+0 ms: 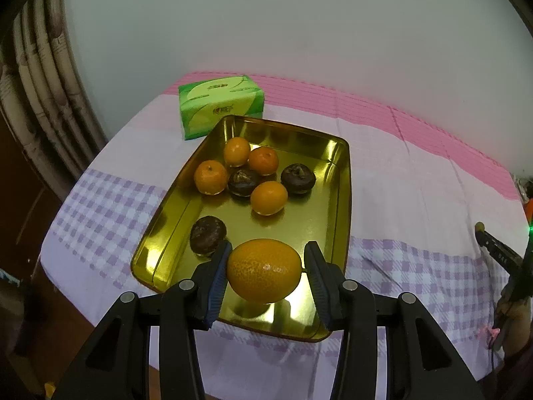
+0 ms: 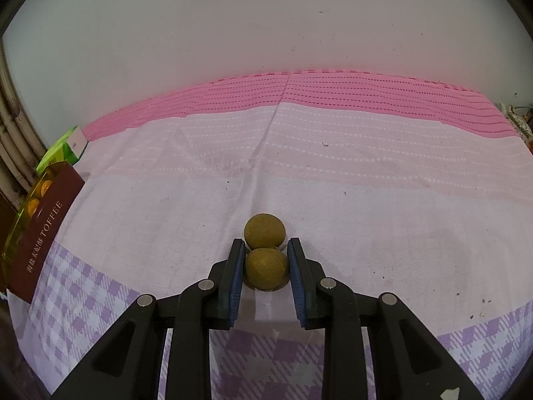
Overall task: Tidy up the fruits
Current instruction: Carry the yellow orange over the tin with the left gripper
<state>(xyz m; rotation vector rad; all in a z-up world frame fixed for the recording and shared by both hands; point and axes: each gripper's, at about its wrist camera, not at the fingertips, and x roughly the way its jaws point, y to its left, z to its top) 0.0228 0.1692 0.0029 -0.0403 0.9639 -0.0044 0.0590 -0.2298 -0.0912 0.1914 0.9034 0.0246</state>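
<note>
Judging by the tin below, the step in hand is setting the orange down: lower it onto the bare floor near the tin's 6 o'clock edge, clear of the dark fruit at its 10 o'clock, then release gently so it doesn't roll. The left gripper holds the orange, jaws partly spread. The right gripper is clamped narrowly on a brown ball on the cloth; a second ball touches it at 12 o'clock.
</note>
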